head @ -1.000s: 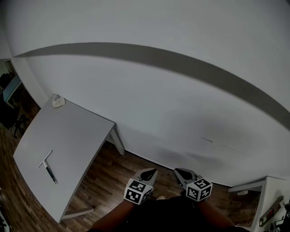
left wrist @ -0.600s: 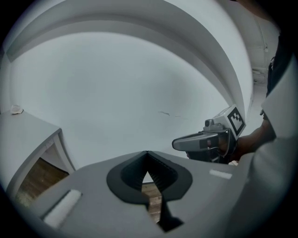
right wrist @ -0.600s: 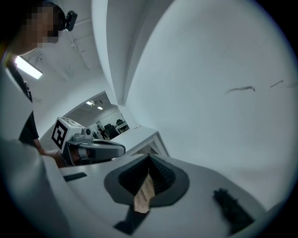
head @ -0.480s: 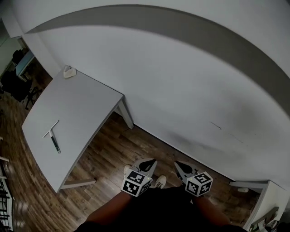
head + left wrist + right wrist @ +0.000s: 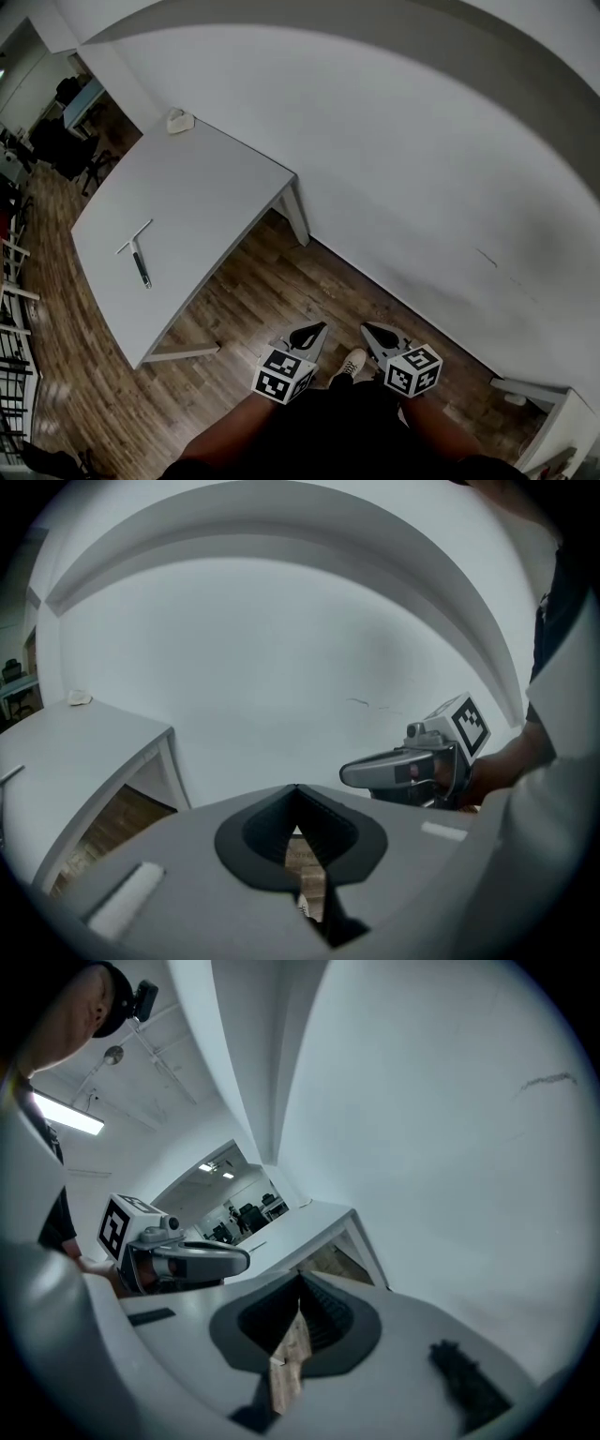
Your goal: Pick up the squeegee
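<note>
The squeegee [image 5: 137,251], a white blade with a dark handle, lies flat on the left part of the grey table [image 5: 220,183] in the head view. Both grippers hang low in front of the person's body, well to the right of the table and over the wooden floor. My left gripper [image 5: 315,330] is shut with nothing in it, its jaws meeting at a point [image 5: 296,794]. My right gripper [image 5: 371,330] is beside it, also shut and empty [image 5: 300,1286]. Each gripper view shows the other gripper alongside. The table's corner appears in both gripper views.
A small pale object [image 5: 178,119] sits at the table's far corner. A white wall [image 5: 422,141] runs behind the table. The person's shoe [image 5: 352,362] stands on the wooden floor [image 5: 253,300]. Chairs and desks [image 5: 66,112] stand far left; another white table edge [image 5: 548,403] shows bottom right.
The head view has swung toward the table, so the table and squeegee now sit higher and further right in it. Both grippers stay shut, side by side, and have sunk slightly.
</note>
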